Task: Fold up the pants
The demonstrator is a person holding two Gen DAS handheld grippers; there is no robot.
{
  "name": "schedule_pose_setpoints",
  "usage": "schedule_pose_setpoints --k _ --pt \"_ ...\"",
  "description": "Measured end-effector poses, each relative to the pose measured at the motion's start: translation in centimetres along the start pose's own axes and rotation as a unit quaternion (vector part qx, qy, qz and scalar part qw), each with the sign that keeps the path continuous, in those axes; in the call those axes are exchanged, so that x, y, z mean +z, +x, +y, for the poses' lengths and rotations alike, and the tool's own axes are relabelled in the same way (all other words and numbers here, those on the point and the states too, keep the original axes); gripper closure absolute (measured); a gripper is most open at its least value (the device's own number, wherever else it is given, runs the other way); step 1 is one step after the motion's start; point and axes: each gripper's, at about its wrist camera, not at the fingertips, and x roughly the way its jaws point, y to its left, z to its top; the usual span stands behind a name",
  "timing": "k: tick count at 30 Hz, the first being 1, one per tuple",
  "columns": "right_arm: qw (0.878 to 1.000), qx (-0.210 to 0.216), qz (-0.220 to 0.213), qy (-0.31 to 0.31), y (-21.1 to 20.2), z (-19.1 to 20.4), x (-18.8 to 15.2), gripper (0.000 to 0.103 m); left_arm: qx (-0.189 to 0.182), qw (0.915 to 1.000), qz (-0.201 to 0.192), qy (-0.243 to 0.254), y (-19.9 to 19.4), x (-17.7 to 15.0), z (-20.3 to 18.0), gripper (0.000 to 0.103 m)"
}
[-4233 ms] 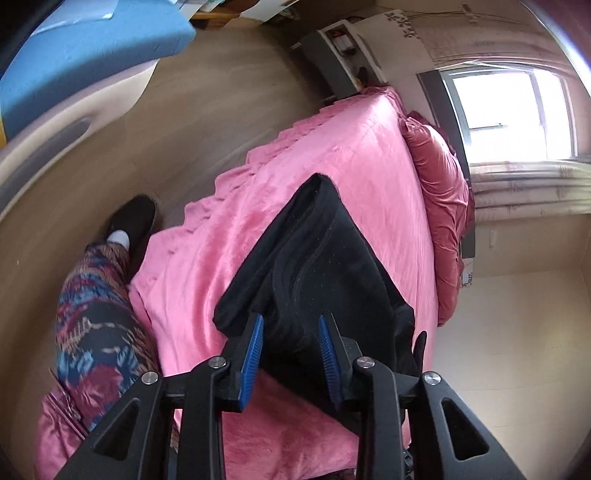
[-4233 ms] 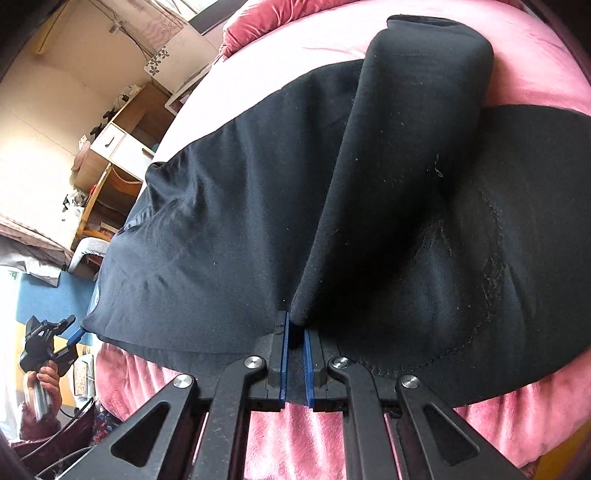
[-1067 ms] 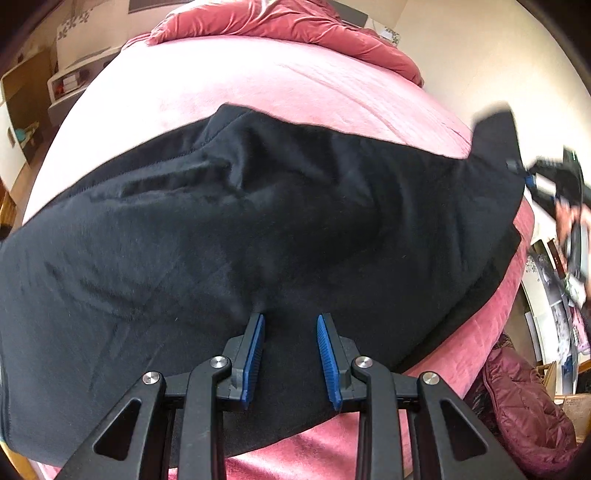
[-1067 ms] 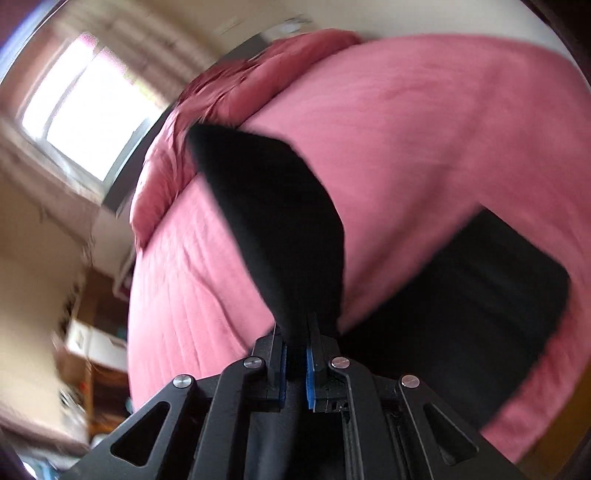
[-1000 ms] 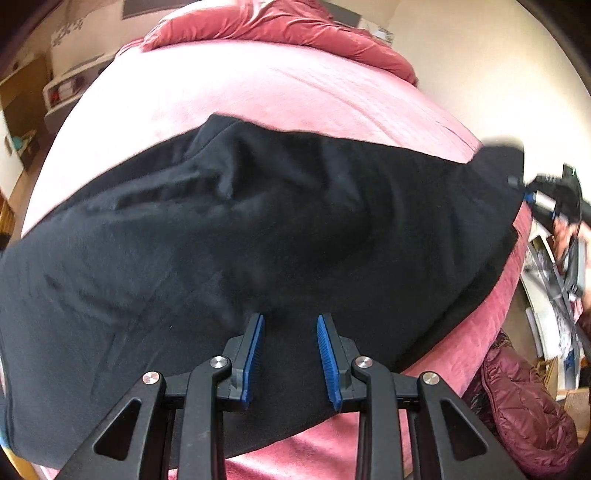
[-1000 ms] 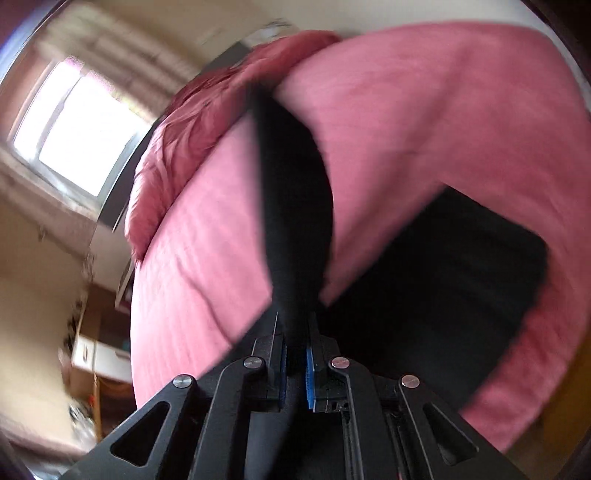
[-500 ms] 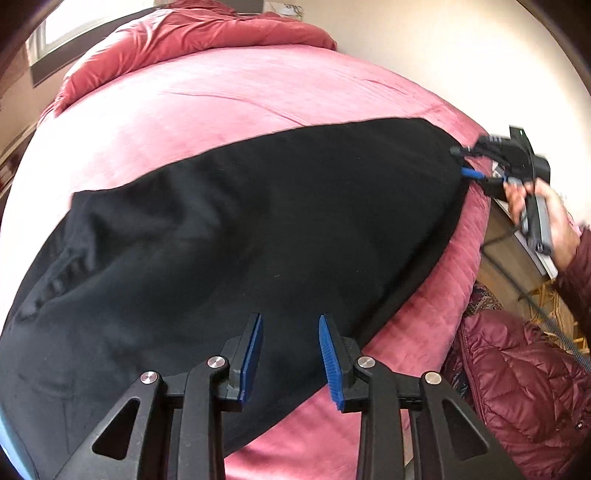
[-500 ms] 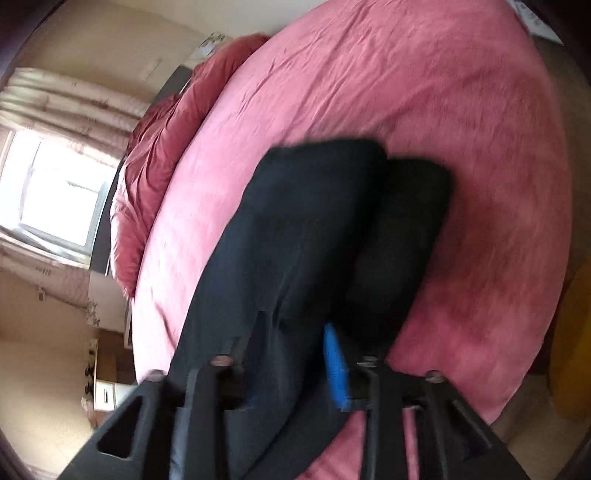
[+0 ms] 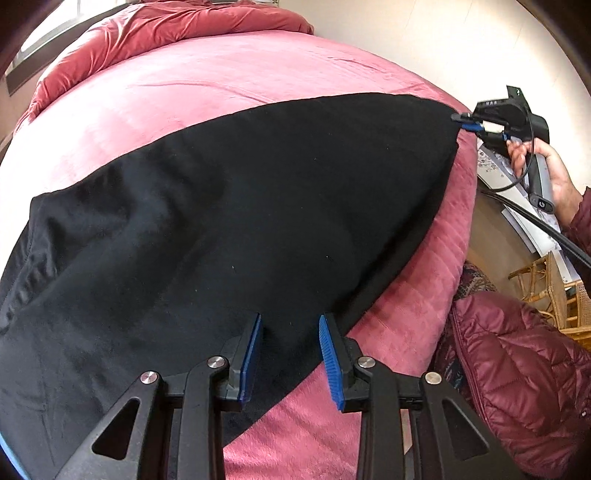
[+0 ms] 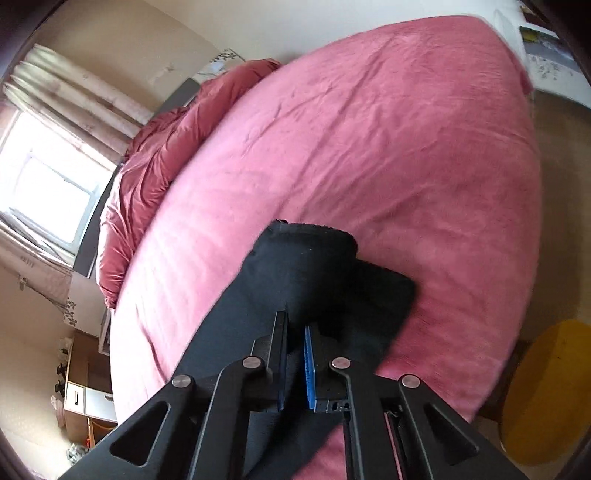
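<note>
Lying flat on the pink bedspread (image 9: 258, 85), the black pants (image 9: 229, 229) run their long axis across the left wrist view, from the wide end at lower left to the narrow end at upper right, beside the bed's edge. Same garment in the right wrist view: pants (image 10: 295, 280) stretch away from the lower left and stop at a cuff end near the middle of the bedspread (image 10: 369, 129), one layer stacked on the other, upper cuff set slightly back from the lower.

Left gripper (image 9: 290, 354): fingers spread wide, blue pads apart, poised over the near edge of the cloth, gripping nothing.

Right gripper (image 10: 295, 360): pads stand a narrow gap apart over the cuff end. Whether cloth is pinched between them, cannot tell. In the left wrist view the right gripper (image 9: 467, 123) sits at the narrow tip of the pants, held by the right hand (image 9: 543, 170).

Red duvet (image 9: 166, 26) bunched at the head of the bed.
</note>
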Motion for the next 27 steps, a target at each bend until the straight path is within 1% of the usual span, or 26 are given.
schedule_pose_setpoints --k 2,5,8,10,12,14,15,17,19,20,22,24,25,27 --pt "1.0 -0.022 0.01 0.002 0.3 -1.2 -0.3 0.095 -0.002 1.0 0.0 0.006 -0.1 -0.1 0.0 0.071" --pt "0.998 -0.045 0.029 0.023 1.6 -3.3 -0.8 0.095 -0.005 0.9998 0.01 0.017 0.1 -0.2 -0.2 0.07" --pt "0.998 -0.043 0.031 0.026 1.8 -3.8 -1.0 0.094 -0.002 0.9996 0.013 0.023 0.6 -0.3 -0.5 0.07" --pt "0.998 -0.036 0.032 0.031 1.3 -3.8 -0.9 0.087 -0.006 0.9998 0.01 0.019 0.9 -0.3 -0.4 0.07" --pt "0.999 -0.033 0.035 0.02 0.3 -3.4 -1.2 0.078 -0.013 0.9998 0.002 0.012 0.9 -0.6 -0.1 0.07" --pt "0.999 -0.012 0.048 0.015 -0.5 -2.8 -2.2 0.075 -0.019 0.9998 -0.005 0.006 1.0 -0.8 0.2 0.07" --pt "0.998 0.003 0.059 0.009 -0.6 -2.2 -2.9 0.075 -0.02 0.9997 -0.011 0.004 1.0 -1.0 0.3 0.073" --pt "0.995 0.042 0.092 -0.015 -0.7 -0.8 -4.9 0.075 -0.021 0.9996 -0.017 0.001 1.0 -1.3 0.7 0.076" --pt "0.986 0.083 0.139 -0.037 -0.1 1.0 -7.7 0.075 -0.026 0.9994 -0.023 -0.006 0.9 -1.5 1.1 0.078" --pt "0.98 0.099 0.167 -0.053 0.4 2.1 -9.5 0.075 -0.026 0.9993 -0.025 -0.007 0.9 -1.6 1.2 0.08" --pt "0.97 0.114 0.203 -0.072 1.3 3.6 -12.4 0.075 -0.025 0.9993 -0.028 -0.008 0.5 -1.8 1.7 0.084" --pt "0.964 0.122 0.227 -0.071 2.4 4.3 -14.2 0.075 -0.025 0.9992 -0.031 -0.008 0.4 -1.9 1.9 0.089" --pt "0.961 0.119 0.238 -0.073 3.0 4.6 -15.2 0.075 -0.026 0.9991 -0.032 -0.01 0.3 -2.0 1.9 0.092" --pt "0.961 0.111 0.243 -0.067 3.3 4.5 -16.7 0.073 -0.03 0.9988 -0.035 -0.014 0.1 -2.2 2.2 0.094"
